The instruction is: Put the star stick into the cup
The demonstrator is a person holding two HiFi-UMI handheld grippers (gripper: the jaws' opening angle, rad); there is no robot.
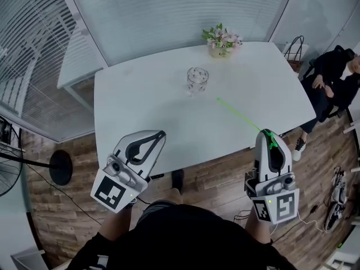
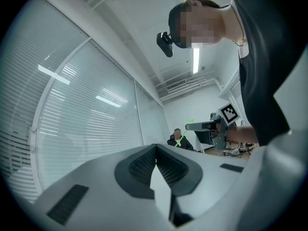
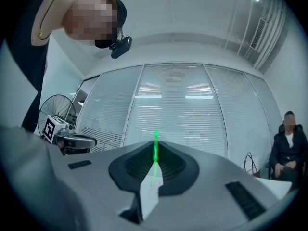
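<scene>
In the head view a clear glass cup [image 1: 197, 79] stands upright near the middle of the white table [image 1: 140, 106]. My right gripper [image 1: 265, 133] hangs off the table's near right edge, shut on the thin green star stick [image 1: 242, 116]. The stick slants up and left over the table, and its far end stops short of the cup. In the right gripper view the stick [image 3: 155, 148] rises straight out from between the closed pads of my right gripper [image 3: 155, 163]. My left gripper [image 1: 162, 134] is shut and empty at the near left edge; its pads [image 2: 144, 165] meet.
A pot of pink flowers [image 1: 221, 41] sits at the table's far edge behind the cup. A person [image 1: 332, 77] sits on a chair to the right of the table. A standing fan [image 1: 8, 162] is at the far left on the wooden floor. Window blinds line the far wall.
</scene>
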